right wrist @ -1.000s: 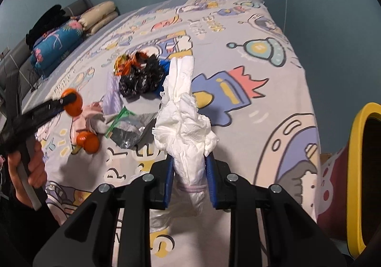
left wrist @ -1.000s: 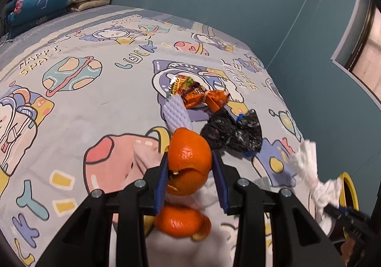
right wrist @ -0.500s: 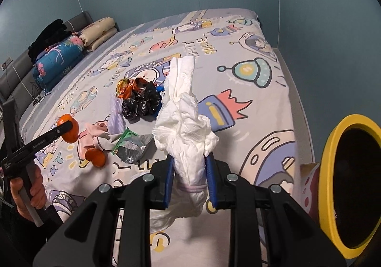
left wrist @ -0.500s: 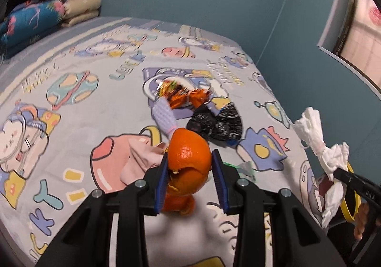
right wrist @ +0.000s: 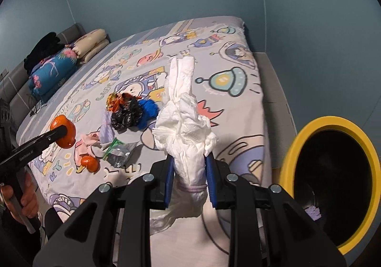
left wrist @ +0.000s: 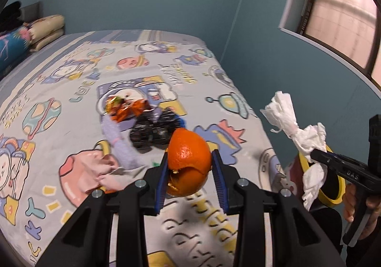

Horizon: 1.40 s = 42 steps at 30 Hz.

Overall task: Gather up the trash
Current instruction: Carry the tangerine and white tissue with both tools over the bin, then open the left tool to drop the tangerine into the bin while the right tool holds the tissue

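Gripping the tissue [right wrist: 184,124], the right gripper [right wrist: 188,181] is nearing the bin [right wrist: 289,162] and should clear its rim, while the left gripper [left wrist: 189,179] is clasping peel [left wrist: 188,162].

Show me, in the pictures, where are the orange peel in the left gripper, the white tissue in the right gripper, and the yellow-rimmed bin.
orange peel [left wrist: 189,148]: left wrist view, on its upper rounded skin.
white tissue [right wrist: 184,129]: right wrist view, on the crumpled middle.
yellow-rimmed bin [right wrist: 289,155]: right wrist view, on the left of the rim.
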Each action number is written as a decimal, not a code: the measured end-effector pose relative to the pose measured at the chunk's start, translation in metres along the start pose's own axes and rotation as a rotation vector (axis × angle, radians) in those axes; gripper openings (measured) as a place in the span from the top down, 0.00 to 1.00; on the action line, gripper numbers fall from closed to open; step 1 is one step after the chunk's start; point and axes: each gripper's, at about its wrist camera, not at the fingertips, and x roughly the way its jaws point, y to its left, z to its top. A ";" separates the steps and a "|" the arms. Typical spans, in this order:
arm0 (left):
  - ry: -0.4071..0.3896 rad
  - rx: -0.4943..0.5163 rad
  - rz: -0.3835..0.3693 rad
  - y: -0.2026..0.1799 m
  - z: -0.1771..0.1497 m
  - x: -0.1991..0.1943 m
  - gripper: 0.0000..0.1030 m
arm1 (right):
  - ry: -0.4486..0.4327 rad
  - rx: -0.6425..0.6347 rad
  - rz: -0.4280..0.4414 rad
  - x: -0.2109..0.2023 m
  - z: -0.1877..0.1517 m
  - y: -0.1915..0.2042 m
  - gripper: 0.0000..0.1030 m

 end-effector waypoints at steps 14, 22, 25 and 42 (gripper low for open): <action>0.050 0.123 -0.100 -0.087 0.012 0.033 0.68 | -0.042 0.064 -0.053 -0.025 0.003 -0.056 0.78; 0.078 0.189 -0.167 -0.140 0.016 0.058 0.68 | -0.059 0.105 -0.089 -0.037 0.003 -0.092 0.78; 0.091 0.214 -0.192 -0.160 0.016 0.067 0.68 | -0.065 0.121 -0.108 -0.042 0.002 -0.105 0.78; 0.134 0.297 -0.307 -0.250 0.018 0.099 0.68 | -0.085 0.203 -0.201 -0.061 -0.007 -0.169 0.78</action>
